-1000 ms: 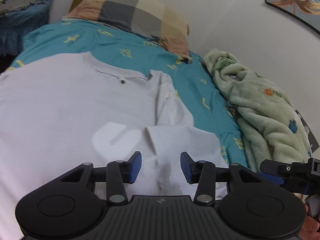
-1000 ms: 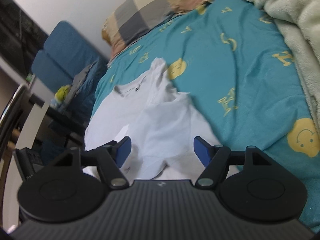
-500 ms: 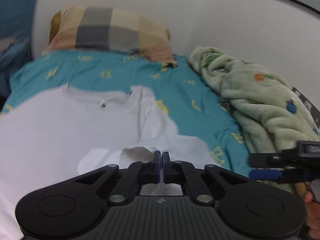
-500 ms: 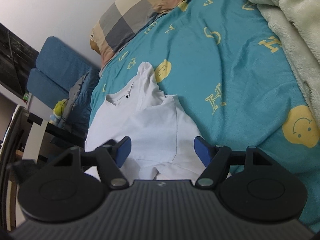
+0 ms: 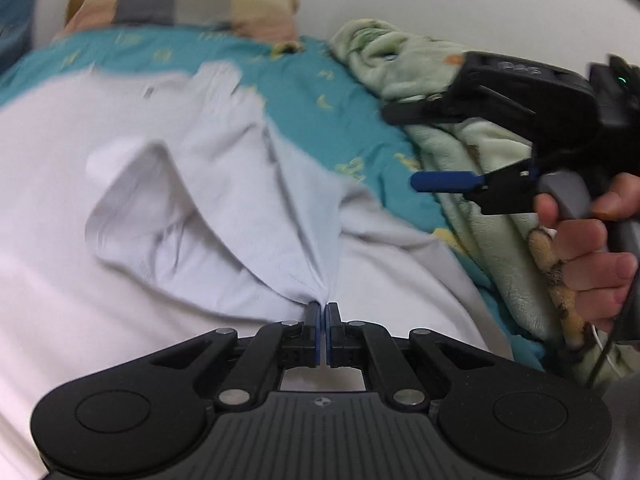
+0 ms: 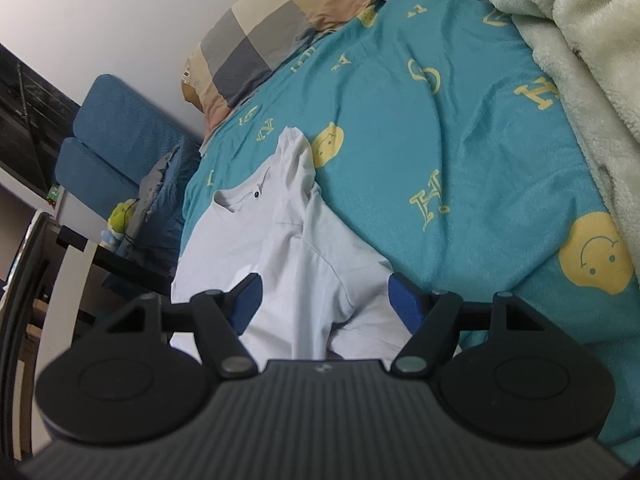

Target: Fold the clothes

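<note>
White T-shirt (image 5: 224,184) lies spread on the bed (image 6: 460,128), which carries a teal sheet printed with yellow letters and smiley faces. Shirt sits toward the bed's near left part; collar end points toward the checked pillow (image 6: 280,32) at the head of the bed.

Left gripper (image 5: 322,312): jaws clenched on a pinch of the T-shirt's sleeve hem. Fabric is drawn up from the shirt in taut creases that converge at the blue pads; the sleeve opening gapes to the left of the pinch. Left wrist view is motion-blurred, so finer seams cannot be read.

Right gripper (image 6: 326,300): jaws spread wide, nothing between them. It hovers over the T-shirt's right sleeve edge, the blue pads apart on either side of the sleeve as framed; contact with cloth cannot be told. In the left wrist view the same tool shows off to the right of the shirt, above the bed, one blue finger (image 5: 444,181) pointing back toward the shirt, held by a person's hand (image 5: 588,248) wrapped round the handle.

Pale green fleece blanket (image 6: 580,40) bunched along the bed's right side, well apart from the shirt. Blue upholstered chair (image 6: 120,136) stands beyond the bed's left edge, near the pillow end. White wall behind the pillow.
</note>
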The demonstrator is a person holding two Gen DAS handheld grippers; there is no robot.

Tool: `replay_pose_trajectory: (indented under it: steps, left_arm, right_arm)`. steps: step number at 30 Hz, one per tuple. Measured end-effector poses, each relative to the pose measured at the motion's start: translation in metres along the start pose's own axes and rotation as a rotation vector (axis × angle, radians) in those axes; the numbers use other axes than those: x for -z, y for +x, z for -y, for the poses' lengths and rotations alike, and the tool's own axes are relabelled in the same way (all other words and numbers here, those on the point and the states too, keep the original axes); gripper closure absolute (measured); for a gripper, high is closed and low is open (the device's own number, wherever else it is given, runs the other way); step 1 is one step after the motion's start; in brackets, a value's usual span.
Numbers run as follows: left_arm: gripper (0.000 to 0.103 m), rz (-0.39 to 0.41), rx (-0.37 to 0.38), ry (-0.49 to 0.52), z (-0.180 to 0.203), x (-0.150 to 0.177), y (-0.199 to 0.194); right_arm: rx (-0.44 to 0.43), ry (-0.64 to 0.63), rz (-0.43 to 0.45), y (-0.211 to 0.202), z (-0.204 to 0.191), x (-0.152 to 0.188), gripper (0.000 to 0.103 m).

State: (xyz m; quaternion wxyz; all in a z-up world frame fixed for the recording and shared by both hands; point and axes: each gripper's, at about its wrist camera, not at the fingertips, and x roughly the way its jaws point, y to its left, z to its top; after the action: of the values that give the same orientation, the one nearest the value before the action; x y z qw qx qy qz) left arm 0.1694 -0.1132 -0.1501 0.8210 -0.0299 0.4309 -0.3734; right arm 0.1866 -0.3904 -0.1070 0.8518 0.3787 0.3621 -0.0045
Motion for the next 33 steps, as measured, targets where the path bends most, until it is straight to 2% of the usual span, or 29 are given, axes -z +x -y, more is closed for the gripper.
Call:
replay_pose_trajectory:
  steps: [2,4,7,9,10,12,15,17,18,19,21,22,24,27,31,33]
  left_arm:
    - [0.097,0.025,0.024,-0.059,-0.01,0.001,-0.007]
    - [0.069,0.057,0.048,-0.123,-0.021,-0.003,-0.018]
    - [0.047,0.137,0.079,-0.259,-0.046,-0.016,-0.035]
    - [0.039,0.168,0.099,-0.382,-0.067,-0.024,-0.036]
    - [0.038,0.184,0.106,-0.44,-0.078,-0.029,-0.035]
    - [0.035,0.183,0.077,-0.566,-0.1,-0.04,-0.022]
    - [0.035,0.157,0.028,-0.73,-0.129,-0.048,0.001]
    - [0.038,0.149,0.021,-0.806,-0.141,-0.053,0.013]
    - [0.04,0.164,0.026,-0.803,-0.142,-0.058,0.015]
    - [0.049,0.179,0.031,-0.8,-0.143,-0.062,0.016]
    - [0.059,0.198,0.042,-0.812,-0.147,-0.07,0.02]
    - [0.072,0.201,0.048,-0.825,-0.149,-0.073,0.023]
    - [0.101,0.18,0.001,-0.806,-0.151,-0.082,0.031]
    - [0.102,0.2,-0.032,-0.722,-0.147,-0.097,0.026]
    - [0.102,0.359,0.018,-0.583,-0.131,-0.145,-0.014]
    - [0.102,0.416,0.0,-0.544,-0.129,-0.175,-0.027]
  right_arm:
    - [0.0,0.009,-0.002,0.0,0.001,0.0,0.031]
    - [-0.002,0.018,0.001,-0.001,0.002,-0.001,0.031]
    - [-0.009,0.026,-0.003,0.001,0.003,-0.002,0.031]
    - [-0.013,0.033,-0.009,0.002,0.004,-0.003,0.031]
    - [-0.012,0.036,-0.01,0.002,0.004,-0.003,0.031]
    - [-0.01,0.042,-0.012,0.004,0.005,-0.003,0.031]
    - [-0.009,0.05,-0.015,0.005,0.007,-0.003,0.031]
    - [-0.007,0.053,-0.018,0.006,0.008,-0.003,0.031]
    - [-0.007,0.054,-0.02,0.007,0.009,-0.003,0.031]
    - [-0.006,0.056,-0.022,0.007,0.009,-0.003,0.031]
    - [-0.009,0.057,-0.021,0.008,0.01,-0.003,0.031]
    - [-0.01,0.058,-0.021,0.008,0.01,-0.003,0.031]
    - [-0.01,0.062,-0.023,0.009,0.01,-0.003,0.031]
    - [-0.008,0.065,-0.027,0.01,0.01,-0.002,0.031]
    - [-0.005,0.068,-0.032,0.012,0.01,0.0,0.031]
    - [-0.003,0.069,-0.035,0.013,0.009,0.001,0.03]
